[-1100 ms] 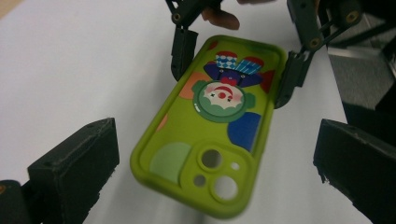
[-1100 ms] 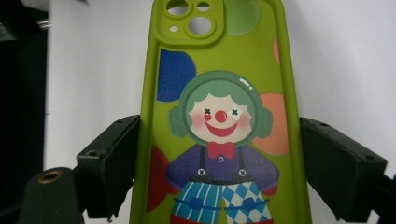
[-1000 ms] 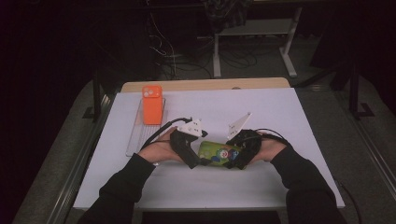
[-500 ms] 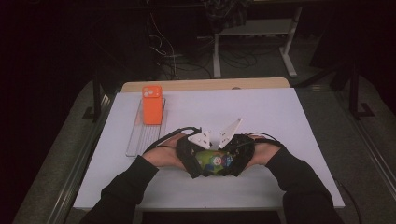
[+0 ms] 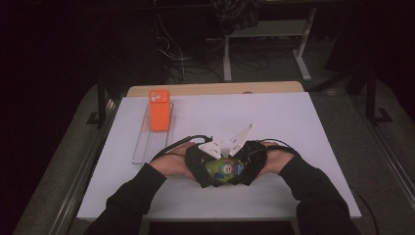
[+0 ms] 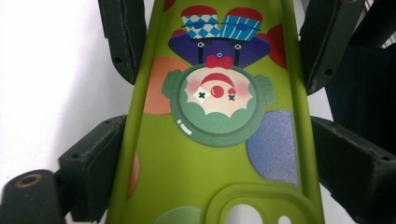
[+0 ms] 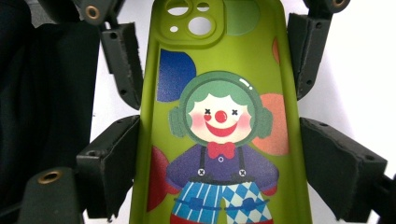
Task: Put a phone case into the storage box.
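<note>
A: High view first. Any writing?

B: None I can read. The green phone case (image 5: 224, 170) lies on the white table (image 5: 293, 127) at about 6 o'clock, between the left gripper (image 5: 208, 169) at its 9 o'clock and the right gripper (image 5: 244, 169) at its 3 o'clock. An orange phone (image 5: 159, 109) lies at about 10 o'clock on the near-transparent ribbed tray (image 5: 149, 144), covering its far end.

A: Left gripper view?

B: The case (image 6: 210, 154) runs up the middle, matte and rubbery, with a raised camera cutout at 6 o'clock. The printed clown reads upside down: green hair, red nose, purple top, blue-and-white checked trousers. No brand name. The left gripper's (image 6: 212, 158) black jaws flank the case at 9 and 3 o'clock; they have just been closing with the case between them, and they seem to meet its edges, though I cannot tell how firmly. The other gripper's jaws show at 11 and 1 o'clock.

A: Right gripper view?

B: The clown stands upright on the case (image 7: 219, 140), camera holes at 12 o'clock. The right gripper (image 7: 219, 158) has its blocky black jaws clamped against the two long edges.
</note>
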`<move>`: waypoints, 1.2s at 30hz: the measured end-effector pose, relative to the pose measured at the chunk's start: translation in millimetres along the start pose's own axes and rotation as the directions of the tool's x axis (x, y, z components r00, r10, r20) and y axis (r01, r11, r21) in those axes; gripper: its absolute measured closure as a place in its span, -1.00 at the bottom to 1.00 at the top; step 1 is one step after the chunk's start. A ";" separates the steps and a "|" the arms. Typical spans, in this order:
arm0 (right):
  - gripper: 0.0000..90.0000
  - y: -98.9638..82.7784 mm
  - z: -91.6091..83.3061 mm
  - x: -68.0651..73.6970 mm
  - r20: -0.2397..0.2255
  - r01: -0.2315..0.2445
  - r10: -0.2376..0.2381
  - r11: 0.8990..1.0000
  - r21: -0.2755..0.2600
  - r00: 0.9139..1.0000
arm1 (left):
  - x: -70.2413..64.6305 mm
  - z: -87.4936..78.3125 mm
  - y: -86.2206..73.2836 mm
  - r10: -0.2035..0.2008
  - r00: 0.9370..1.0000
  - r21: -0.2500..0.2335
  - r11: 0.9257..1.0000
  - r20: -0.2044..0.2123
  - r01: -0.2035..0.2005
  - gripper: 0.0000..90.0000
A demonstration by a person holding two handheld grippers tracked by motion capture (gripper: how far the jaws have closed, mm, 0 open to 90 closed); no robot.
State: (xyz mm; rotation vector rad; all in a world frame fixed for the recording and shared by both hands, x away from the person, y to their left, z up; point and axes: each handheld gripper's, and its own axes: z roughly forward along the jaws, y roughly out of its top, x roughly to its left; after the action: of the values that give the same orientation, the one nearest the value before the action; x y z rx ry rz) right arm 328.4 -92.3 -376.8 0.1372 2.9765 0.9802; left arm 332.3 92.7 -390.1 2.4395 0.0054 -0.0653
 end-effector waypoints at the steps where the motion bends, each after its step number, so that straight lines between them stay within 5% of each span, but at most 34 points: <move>1: -0.66 0.1 0.1 0.4 -0.003 0.001 -0.001 1.000 0.002 1.000 | 0.9 -0.4 0.0 0.006 1.000 0.000 1.000 0.003 -0.006 -0.72; 15: -0.67 -0.5 1.2 1.0 -0.013 0.022 -0.022 1.000 -0.011 1.000 | 0.4 -1.1 0.5 0.002 1.000 0.013 1.000 0.018 -0.002 -0.66; 22: -0.80 -4.5 -5.2 -1.9 -0.010 -0.048 0.048 0.997 -0.063 0.999 | 1.7 -3.8 -3.9 -0.057 0.998 0.008 0.998 0.015 0.057 -0.66; 26: -0.83 -9.7 -13.6 -5.0 0.047 -0.078 0.084 0.991 -0.111 0.995 | 2.3 -4.9 -7.3 -0.098 0.995 0.014 0.995 -0.028 0.098 -0.66; 27: -0.83 -11.3 -16.1 -3.0 0.050 -0.133 0.138 0.986 -0.098 0.989 | 2.4 -5.7 -7.9 -0.110 0.993 0.015 0.994 -0.042 0.111 -0.66; 32: -0.83 -18.5 -21.6 -7.0 0.103 -0.166 0.182 0.974 -0.153 0.978 | 4.2 -6.5 -13.7 -0.183 0.977 0.009 0.983 -0.107 0.185 -0.66; 36: -0.79 -25.2 -27.2 -8.1 0.156 -0.262 0.300 0.938 -0.225 0.941 | 4.3 -6.4 -17.7 -0.242 0.957 -0.001 0.970 -0.158 0.245 -0.66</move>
State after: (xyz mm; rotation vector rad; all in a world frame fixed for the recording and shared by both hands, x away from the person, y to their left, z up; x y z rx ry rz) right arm 333.5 -129.3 -370.1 0.6338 2.7139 1.2117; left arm 336.5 110.2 -396.9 2.4443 0.3776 0.0175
